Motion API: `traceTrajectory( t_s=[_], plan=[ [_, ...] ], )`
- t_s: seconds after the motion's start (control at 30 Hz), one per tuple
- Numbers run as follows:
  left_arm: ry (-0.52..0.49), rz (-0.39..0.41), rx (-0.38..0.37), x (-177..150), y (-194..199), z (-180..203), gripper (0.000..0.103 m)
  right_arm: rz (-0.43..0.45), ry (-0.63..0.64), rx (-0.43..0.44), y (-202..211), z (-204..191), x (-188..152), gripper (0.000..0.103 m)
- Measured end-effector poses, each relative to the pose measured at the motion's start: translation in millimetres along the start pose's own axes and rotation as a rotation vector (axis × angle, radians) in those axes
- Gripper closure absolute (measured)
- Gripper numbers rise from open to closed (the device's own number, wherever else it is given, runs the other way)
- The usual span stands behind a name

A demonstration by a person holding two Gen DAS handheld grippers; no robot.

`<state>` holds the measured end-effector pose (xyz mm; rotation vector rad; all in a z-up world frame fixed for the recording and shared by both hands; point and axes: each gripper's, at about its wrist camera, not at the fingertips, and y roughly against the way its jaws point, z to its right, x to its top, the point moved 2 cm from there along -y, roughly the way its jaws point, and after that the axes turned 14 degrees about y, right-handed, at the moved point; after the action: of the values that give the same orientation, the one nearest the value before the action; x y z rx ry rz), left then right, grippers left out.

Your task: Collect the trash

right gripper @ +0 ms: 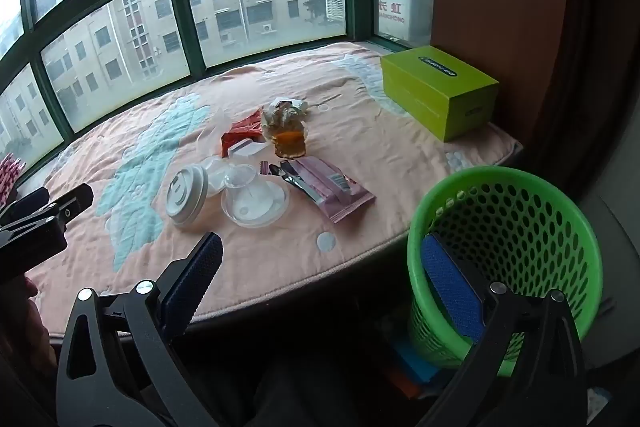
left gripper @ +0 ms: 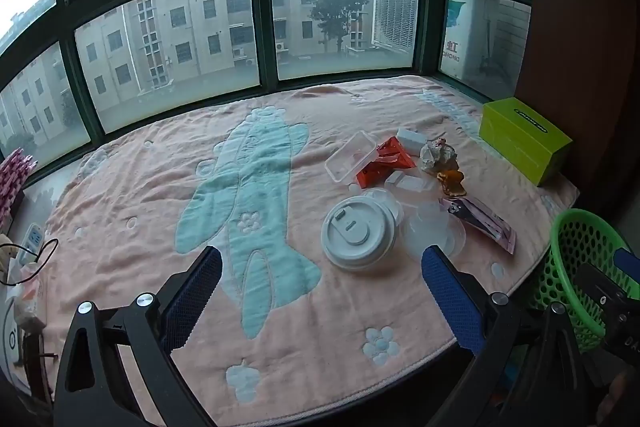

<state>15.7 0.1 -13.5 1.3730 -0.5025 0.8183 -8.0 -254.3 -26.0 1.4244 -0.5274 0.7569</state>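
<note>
Trash lies in a heap on the pink blanket: a white cup lid (left gripper: pixel 359 233) (right gripper: pixel 187 195), a clear dome lid (left gripper: pixel 436 230) (right gripper: pixel 255 201), a pink wrapper (left gripper: pixel 482 223) (right gripper: pixel 328 189), an orange packet (left gripper: pixel 386 163) (right gripper: pixel 242 133), a clear plastic tray (left gripper: pixel 350 157), crumpled paper (left gripper: pixel 436 153) (right gripper: pixel 284 113) and an amber wrapper (left gripper: pixel 452 181) (right gripper: pixel 290 141). A green mesh basket (left gripper: pixel 580 267) (right gripper: pixel 508 251) stands off the bed's right edge. My left gripper (left gripper: pixel 322 283) is open and empty, just short of the white lid. My right gripper (right gripper: pixel 320 275) is open and empty, beside the basket's rim.
A lime green box (left gripper: pixel 524 139) (right gripper: pixel 438 91) sits at the blanket's far right corner. Windows run along the far side. A power strip with a cable (left gripper: pixel 34 241) lies at the left edge. The pink blanket (left gripper: pixel 200 167) covers the whole surface.
</note>
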Motion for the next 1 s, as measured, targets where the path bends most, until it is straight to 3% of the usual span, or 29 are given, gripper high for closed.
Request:
traceTrajectory(
  t_s=[1.0],
  plan=[
    [0.006, -0.009, -0.017, -2.6, 1.9, 3.2, 0.006, 0.000, -0.017, 0.003, 0.6, 3.4, -2.8, 0.005]
  ],
)
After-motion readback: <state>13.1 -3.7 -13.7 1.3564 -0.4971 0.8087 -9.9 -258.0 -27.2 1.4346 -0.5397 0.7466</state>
